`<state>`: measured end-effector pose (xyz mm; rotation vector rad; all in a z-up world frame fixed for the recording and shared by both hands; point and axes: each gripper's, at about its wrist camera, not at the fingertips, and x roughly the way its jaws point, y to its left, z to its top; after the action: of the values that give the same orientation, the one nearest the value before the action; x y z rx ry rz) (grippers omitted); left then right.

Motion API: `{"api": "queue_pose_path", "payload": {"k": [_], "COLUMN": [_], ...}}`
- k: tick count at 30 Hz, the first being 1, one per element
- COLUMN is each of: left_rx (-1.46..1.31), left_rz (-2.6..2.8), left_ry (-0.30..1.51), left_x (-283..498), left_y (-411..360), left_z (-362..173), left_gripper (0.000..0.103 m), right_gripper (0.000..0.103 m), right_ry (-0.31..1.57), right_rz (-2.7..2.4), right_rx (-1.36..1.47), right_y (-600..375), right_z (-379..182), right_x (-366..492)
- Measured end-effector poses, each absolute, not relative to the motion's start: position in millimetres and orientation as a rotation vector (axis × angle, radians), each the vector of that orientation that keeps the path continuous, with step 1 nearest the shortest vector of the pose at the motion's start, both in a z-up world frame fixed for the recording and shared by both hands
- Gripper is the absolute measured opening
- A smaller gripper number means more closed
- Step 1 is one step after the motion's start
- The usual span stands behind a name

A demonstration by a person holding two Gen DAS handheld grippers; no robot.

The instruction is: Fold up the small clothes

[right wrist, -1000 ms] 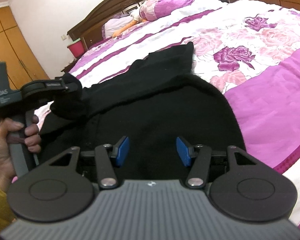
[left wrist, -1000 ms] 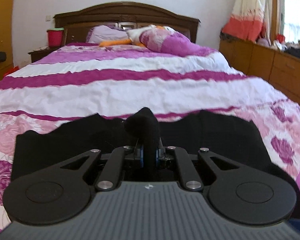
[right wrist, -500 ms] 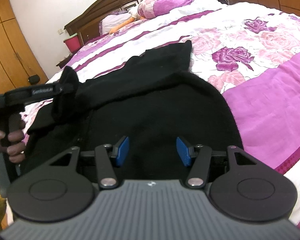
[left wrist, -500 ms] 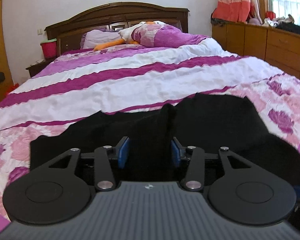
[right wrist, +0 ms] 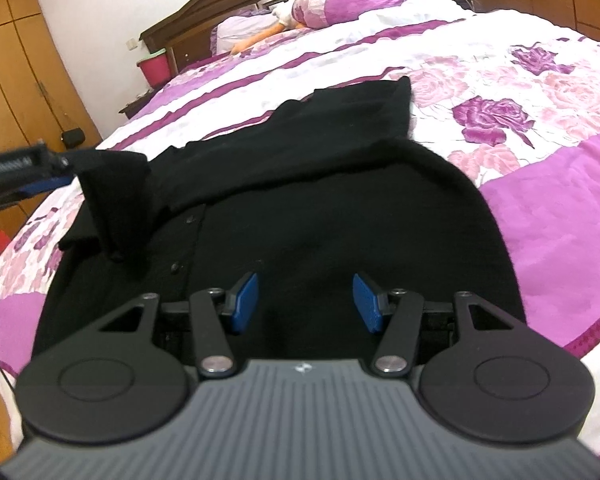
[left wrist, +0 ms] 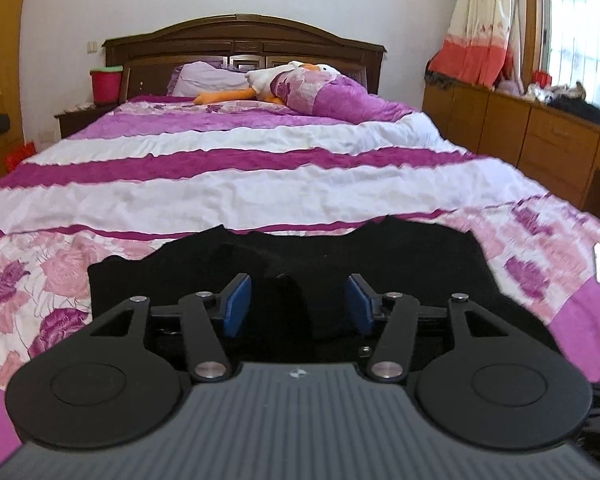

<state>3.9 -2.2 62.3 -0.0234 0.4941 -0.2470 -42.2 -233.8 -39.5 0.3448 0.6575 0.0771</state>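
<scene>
Spread across the bed's (right wrist: 560, 216) near edge, a black cardigan (right wrist: 300, 208) lies flat for folding; left gripper (left wrist: 298, 304) is opening around its sleeve (right wrist: 116, 200), right gripper (right wrist: 304, 300) parted, empty.

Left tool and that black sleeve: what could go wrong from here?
1. The left tool is opening with the sleeve draped between its pads; the sleeve may snag and pull out of the fold.
2. The black garment lies bunched near the buttons, so wrinkles could get folded in.
</scene>
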Motion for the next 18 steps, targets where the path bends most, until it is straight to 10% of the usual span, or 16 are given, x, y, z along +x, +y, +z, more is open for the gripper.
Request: {"api": "queue_pose_path", "payload": {"k": [18], "left_rx": [-0.066], "left_rz": [0.038], "left_ry": [0.577], "left_x": [-49.6], "left_y": [110.3], "left_z": [41.3], "left_gripper": [0.063], "right_gripper": [0.056], "right_ry": [0.592], "right_rz": [0.348], "right_rx": [0.095], "right_y": [-144.6], "right_z": [-2.6], "right_x": [-19.0]}}
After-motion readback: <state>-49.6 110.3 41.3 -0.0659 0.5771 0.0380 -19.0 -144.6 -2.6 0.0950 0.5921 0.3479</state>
